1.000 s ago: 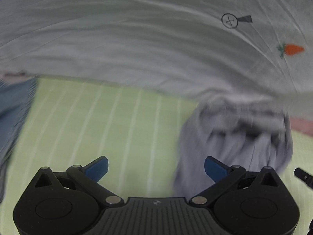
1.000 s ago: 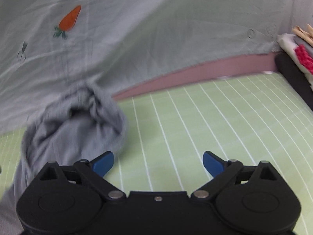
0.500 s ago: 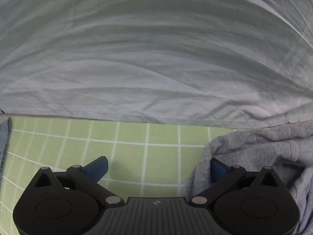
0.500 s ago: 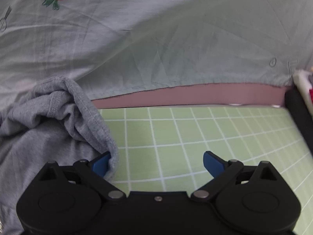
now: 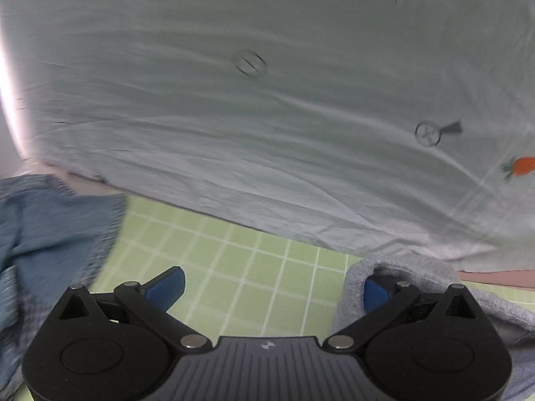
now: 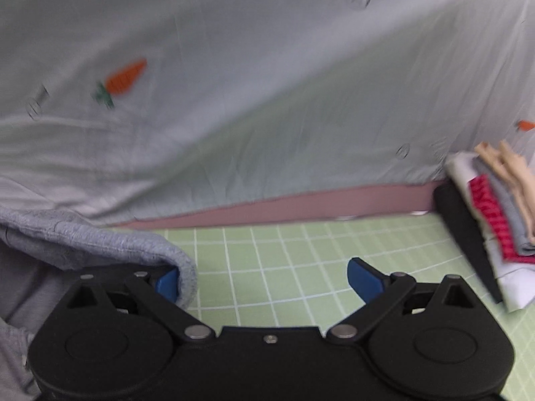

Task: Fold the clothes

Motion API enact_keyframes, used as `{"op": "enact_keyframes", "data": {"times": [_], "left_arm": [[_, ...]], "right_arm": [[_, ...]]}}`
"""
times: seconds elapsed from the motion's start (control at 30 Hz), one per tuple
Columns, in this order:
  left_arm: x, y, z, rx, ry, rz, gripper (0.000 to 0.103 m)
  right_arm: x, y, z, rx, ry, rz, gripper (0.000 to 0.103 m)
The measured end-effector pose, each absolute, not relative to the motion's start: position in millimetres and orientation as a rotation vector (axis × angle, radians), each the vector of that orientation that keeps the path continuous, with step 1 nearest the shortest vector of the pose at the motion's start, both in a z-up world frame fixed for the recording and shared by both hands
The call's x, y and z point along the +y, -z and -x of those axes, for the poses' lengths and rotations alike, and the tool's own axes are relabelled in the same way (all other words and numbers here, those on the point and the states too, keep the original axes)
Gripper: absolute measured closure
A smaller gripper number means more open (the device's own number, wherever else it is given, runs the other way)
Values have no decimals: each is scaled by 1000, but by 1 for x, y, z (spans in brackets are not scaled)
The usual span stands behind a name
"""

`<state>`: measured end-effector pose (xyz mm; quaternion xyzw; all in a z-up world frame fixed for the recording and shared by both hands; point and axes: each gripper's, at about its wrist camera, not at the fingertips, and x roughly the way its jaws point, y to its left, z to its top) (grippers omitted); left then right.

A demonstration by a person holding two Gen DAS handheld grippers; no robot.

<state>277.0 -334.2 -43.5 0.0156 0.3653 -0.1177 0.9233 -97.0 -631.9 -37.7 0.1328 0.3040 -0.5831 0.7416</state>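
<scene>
A grey knit garment (image 5: 411, 267) lies bunched on the green grid mat (image 5: 254, 267), between the two grippers. In the left wrist view my left gripper (image 5: 271, 284) stands open, and the grey cloth drapes over its right blue fingertip (image 5: 374, 292). In the right wrist view my right gripper (image 6: 264, 279) is open too, with the grey garment (image 6: 83, 237) wrapped over its left blue fingertip (image 6: 167, 282). Neither pair of jaws has closed on the cloth.
A pale sheet printed with carrots (image 6: 125, 77) hangs behind the mat (image 6: 284, 257). A blue garment (image 5: 50, 230) lies at the left. A stack of folded clothes (image 6: 491, 210) sits at the right edge. A pink strip (image 6: 301, 207) runs along the back.
Both grippers have moved and tilted over the mat, blurring the views. The blue garment is back in the left view and the folded stack in the right view. Both grippers stay open.
</scene>
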Motion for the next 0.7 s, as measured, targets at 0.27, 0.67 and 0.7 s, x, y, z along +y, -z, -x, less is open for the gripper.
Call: {"op": "enact_keyframes", "data": {"times": [0.27,0.67,0.7], "left_arm": [[-273,30,-185,761,179,-43,0],[-246,86,-124,1003,154,-90,0],[-246,85,-121,1004,171,-88,0]], "right_arm": [[-550,1,128,631,1234,-252,4],[-475,34,142,863,1095,-287,4],[-472,34,141,874,1080,-287,4]]}}
